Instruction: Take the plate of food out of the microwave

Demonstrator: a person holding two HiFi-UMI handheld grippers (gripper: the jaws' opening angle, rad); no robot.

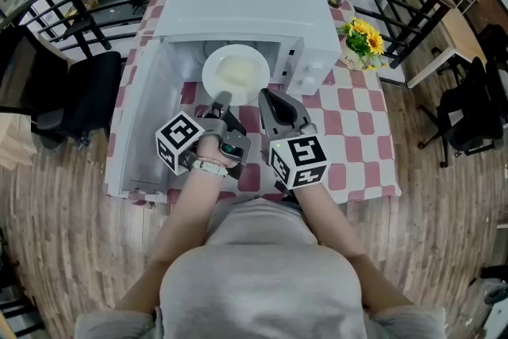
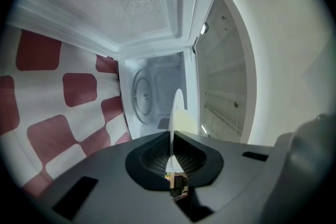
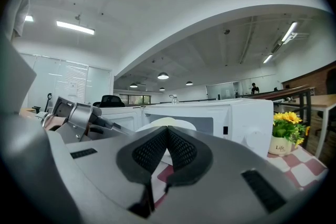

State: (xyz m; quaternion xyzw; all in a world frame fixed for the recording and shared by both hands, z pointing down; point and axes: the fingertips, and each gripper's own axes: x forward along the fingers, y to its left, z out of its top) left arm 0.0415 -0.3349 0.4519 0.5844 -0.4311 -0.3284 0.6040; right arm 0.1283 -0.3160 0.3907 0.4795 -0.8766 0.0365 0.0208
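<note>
- Your left tongs point(image 1: 223, 98), grey with ribbed black pads, are clamped on the near rim of the plate point(image 1: 211, 77). The left gripper view shows that thin rim edge-on between the pads.
- The plate is round, white and glossy and carries pale yellow food point(image 1: 238, 72). It is at the mouth of the boxy white microwave point(image 1: 246, 4), whose door point(image 1: 147, 115) stands open to the left.
- Your right tongs point(image 1: 266, 94) are closed together on nothing, just right of the plate.
- The tabletop point(image 1: 349, 119) bears a red-and-white checked cloth.
</note>
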